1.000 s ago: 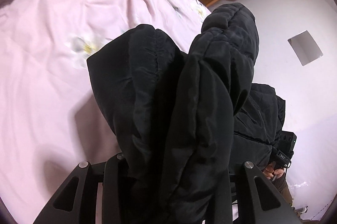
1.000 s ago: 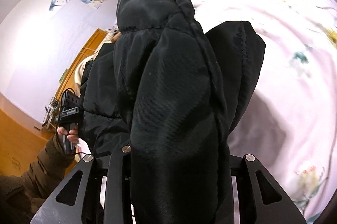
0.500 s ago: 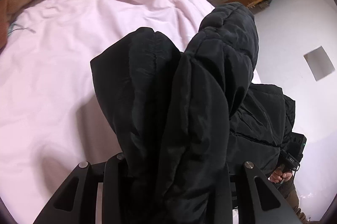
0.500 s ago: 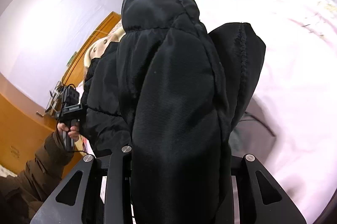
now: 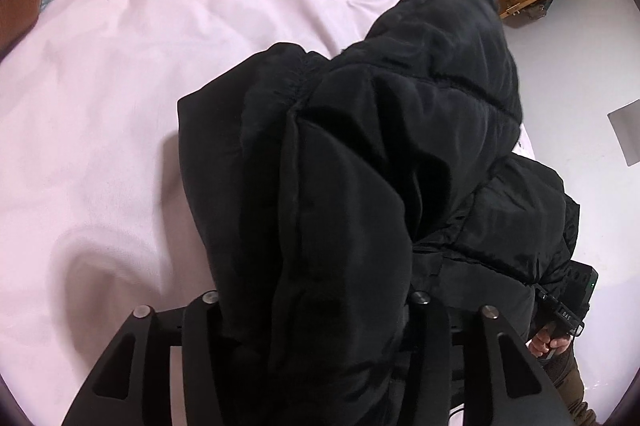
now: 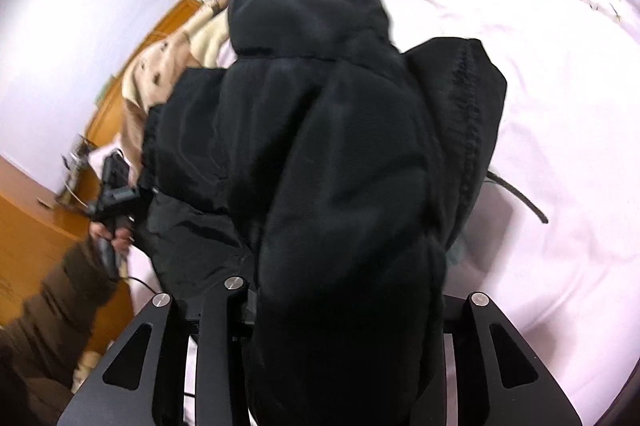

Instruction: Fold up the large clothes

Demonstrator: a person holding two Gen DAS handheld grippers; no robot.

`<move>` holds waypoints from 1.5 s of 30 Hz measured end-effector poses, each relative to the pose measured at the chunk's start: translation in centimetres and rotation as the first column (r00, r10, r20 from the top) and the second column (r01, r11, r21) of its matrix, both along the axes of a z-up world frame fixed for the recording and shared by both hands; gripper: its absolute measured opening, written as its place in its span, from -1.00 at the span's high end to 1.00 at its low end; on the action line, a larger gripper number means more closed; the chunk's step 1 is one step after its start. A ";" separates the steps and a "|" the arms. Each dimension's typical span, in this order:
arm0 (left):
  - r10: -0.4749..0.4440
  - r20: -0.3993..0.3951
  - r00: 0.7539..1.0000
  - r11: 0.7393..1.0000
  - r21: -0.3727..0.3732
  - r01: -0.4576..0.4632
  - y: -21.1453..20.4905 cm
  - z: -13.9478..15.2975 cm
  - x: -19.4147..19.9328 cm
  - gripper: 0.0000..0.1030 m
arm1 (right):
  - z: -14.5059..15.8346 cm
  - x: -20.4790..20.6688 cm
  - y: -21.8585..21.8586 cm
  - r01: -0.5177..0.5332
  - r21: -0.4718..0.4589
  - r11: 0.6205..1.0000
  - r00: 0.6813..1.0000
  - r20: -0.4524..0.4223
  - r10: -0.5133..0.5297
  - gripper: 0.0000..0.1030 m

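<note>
Jacket (image 5: 360,186) folds, black and puffy, fill both grippers: the left gripper (image 5: 316,310) and the right gripper (image 6: 344,290) each have thick padding between their jaws, which have just been opening, though the bulk hides whether the pads still press. Since a second ago both bundles have sunk closer to the pink bed (image 5: 120,106), near its edge. That suggests the jacket is being laid down and let go.
</note>
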State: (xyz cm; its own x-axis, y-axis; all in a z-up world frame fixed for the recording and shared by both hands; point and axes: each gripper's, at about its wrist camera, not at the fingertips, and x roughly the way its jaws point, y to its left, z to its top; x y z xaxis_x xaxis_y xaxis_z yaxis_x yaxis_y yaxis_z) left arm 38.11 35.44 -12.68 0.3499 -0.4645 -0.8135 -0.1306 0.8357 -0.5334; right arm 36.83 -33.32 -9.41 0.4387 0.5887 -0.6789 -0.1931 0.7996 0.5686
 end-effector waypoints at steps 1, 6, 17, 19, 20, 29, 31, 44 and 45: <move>0.000 0.000 1.000 1.000 0.008 0.000 -0.1 -0.1 -0.1 -0.09 | -0.3 0.1 -0.3 0.005 0.001 1.000 1.000 -0.006 -0.005 0.21; -0.012 -0.008 1.000 0.998 0.054 0.013 -0.7 -0.2 -0.4 -0.31 | -0.6 0.4 0.9 0.015 -0.036 0.999 1.000 -0.015 -0.016 0.09; 0.033 -0.029 0.999 0.991 0.131 -0.029 -2.8 1.2 -1.6 -0.51 | 1.0 0.9 5.5 0.042 -0.105 0.994 0.997 -0.055 -0.048 -0.10; 0.042 -0.034 0.999 0.989 0.146 -0.037 -3.6 1.7 -1.6 -0.51 | 1.1 0.9 5.9 0.047 -0.110 0.993 0.997 -0.062 -0.054 -0.11; 0.046 -0.035 0.998 0.988 0.152 -0.040 -3.8 1.8 -1.7 -0.51 | 1.0 0.9 5.6 0.050 -0.114 0.992 0.996 -0.065 -0.058 -0.12; 0.092 -0.050 0.995 0.960 0.271 -0.075 -8.5 4.3 -1.6 -0.53 | 0.8 1.1 6.5 0.090 -0.183 0.979 0.989 -0.097 -0.109 -0.22; 0.102 -0.047 0.994 0.944 0.319 -0.082 -9.4 4.9 -1.9 -0.58 | 1.2 1.1 6.8 0.101 -0.225 0.969 0.986 -0.106 -0.127 -0.30; 0.177 0.060 0.982 0.857 0.482 -0.184 -13.1 12.2 -5.9 -0.58 | 5.3 -1.2 10.6 0.194 -0.504 0.841 0.971 -0.022 -0.238 -0.51; 0.188 0.070 0.980 0.857 0.476 -0.199 -13.1 13.0 -6.4 -0.58 | 5.6 -1.5 10.8 0.210 -0.510 0.834 0.969 -0.007 -0.249 -0.51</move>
